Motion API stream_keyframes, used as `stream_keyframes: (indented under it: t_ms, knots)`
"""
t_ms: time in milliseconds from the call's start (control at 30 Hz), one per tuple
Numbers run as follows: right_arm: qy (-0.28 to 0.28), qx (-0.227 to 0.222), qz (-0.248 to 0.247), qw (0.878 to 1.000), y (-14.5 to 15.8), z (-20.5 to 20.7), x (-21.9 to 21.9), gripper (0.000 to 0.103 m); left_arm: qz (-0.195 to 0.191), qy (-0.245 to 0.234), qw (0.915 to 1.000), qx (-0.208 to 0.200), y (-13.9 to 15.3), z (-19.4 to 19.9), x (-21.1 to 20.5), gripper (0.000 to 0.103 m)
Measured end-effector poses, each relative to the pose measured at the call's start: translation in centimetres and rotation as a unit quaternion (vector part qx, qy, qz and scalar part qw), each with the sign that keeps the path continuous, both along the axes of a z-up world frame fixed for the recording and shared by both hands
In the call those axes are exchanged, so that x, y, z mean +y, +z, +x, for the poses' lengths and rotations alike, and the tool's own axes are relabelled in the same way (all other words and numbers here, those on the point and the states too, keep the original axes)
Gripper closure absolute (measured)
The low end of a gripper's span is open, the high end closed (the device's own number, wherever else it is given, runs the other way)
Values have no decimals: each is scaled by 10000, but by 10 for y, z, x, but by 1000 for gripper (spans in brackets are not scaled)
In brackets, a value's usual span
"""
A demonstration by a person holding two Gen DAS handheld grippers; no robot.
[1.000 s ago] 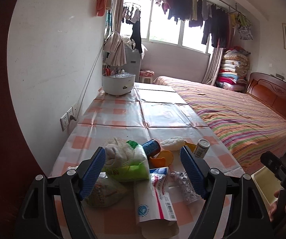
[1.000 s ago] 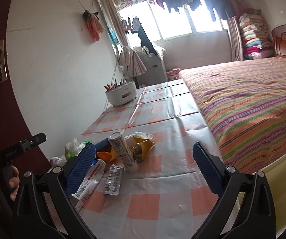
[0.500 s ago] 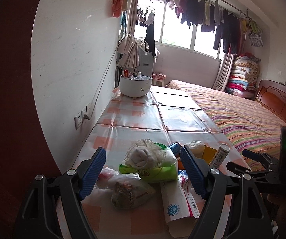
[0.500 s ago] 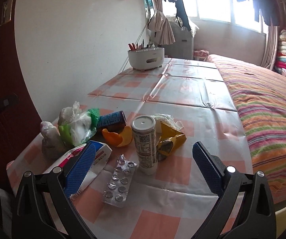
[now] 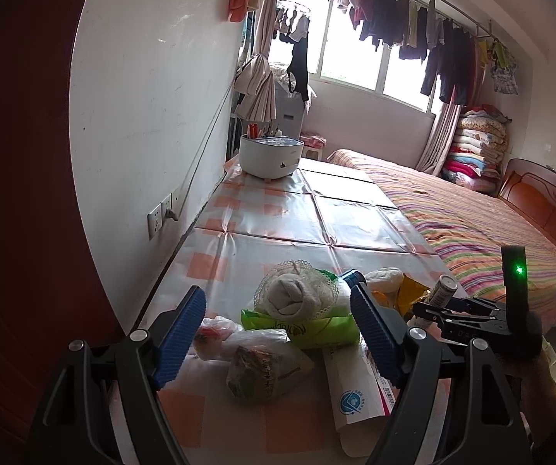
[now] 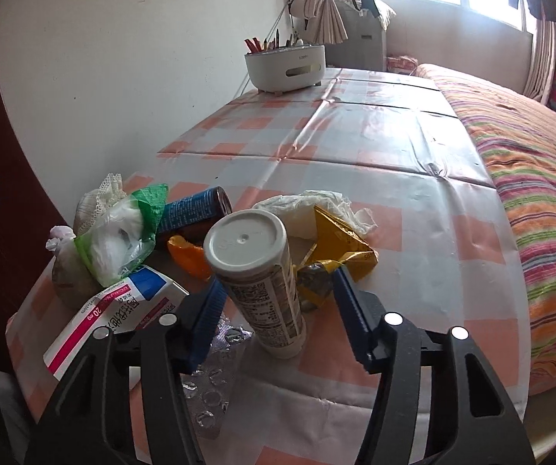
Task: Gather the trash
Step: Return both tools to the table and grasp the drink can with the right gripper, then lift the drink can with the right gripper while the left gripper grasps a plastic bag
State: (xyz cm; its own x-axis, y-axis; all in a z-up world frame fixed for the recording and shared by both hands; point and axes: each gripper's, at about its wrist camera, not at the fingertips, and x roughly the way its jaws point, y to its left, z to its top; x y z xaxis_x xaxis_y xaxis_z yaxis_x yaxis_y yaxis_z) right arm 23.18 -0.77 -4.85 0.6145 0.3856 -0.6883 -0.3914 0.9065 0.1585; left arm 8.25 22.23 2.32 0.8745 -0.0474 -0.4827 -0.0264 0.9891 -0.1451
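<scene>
A pile of trash lies at the near end of the checked table (image 6: 413, 201). In it a white-capped tube (image 6: 254, 267) stands upright. My right gripper (image 6: 278, 283) has the tube between its jaws, which are closing; the right pad (image 6: 349, 310) is still clear of it. Around the tube lie a yellow wrapper (image 6: 340, 248), a tissue (image 6: 309, 205), an orange peel (image 6: 189, 255), a blue-labelled bottle (image 6: 196, 209), a blister pack (image 6: 216, 379) and a medicine box (image 6: 123, 310). My left gripper (image 5: 276, 296) is open just short of a green packet (image 5: 305, 325) and a lace-wrapped ball (image 5: 293, 294).
A white desk organiser (image 5: 270, 155) with pens stands at the table's far end by the wall. A striped bed (image 5: 491, 224) runs along the table's right side. A wall socket (image 5: 160, 217) is on the left. A knotted plastic bag (image 5: 262, 364) lies nearest the left gripper.
My right gripper came down and in over the pile until the tube stood between its jaws, and the jaws narrowed. My left gripper shifted a little along the near side of the pile, still open.
</scene>
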Motion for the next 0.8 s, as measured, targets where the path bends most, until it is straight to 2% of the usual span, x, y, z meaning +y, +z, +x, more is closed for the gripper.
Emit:
stream_keyframes:
  t_ms: [33,67,233,500,600,800]
  knots:
    - [34,72,38,10000,-2,1,0,69,16,19,10000,25,-1,1,0,28]
    - [81,165,123,9998,-4,3,0,73,17,38,10000,43,-2,2,2,28]
    - [40,154,312,9994,2,-3,-6,73,-22,67,9999,74,-4,0,7,28]
    - [140,-320,643,9973,38,-42,-16,73,-5,66,9998,191,-8,-1,12,28]
    - [168,-484,801,9955,49,-58,-21,73,106,-59,9994,339,-14,3,8,28]
    - [231,-639,935,9933,58,-73,-25,73,491,-440,9939,885,-37,17,-15,28]
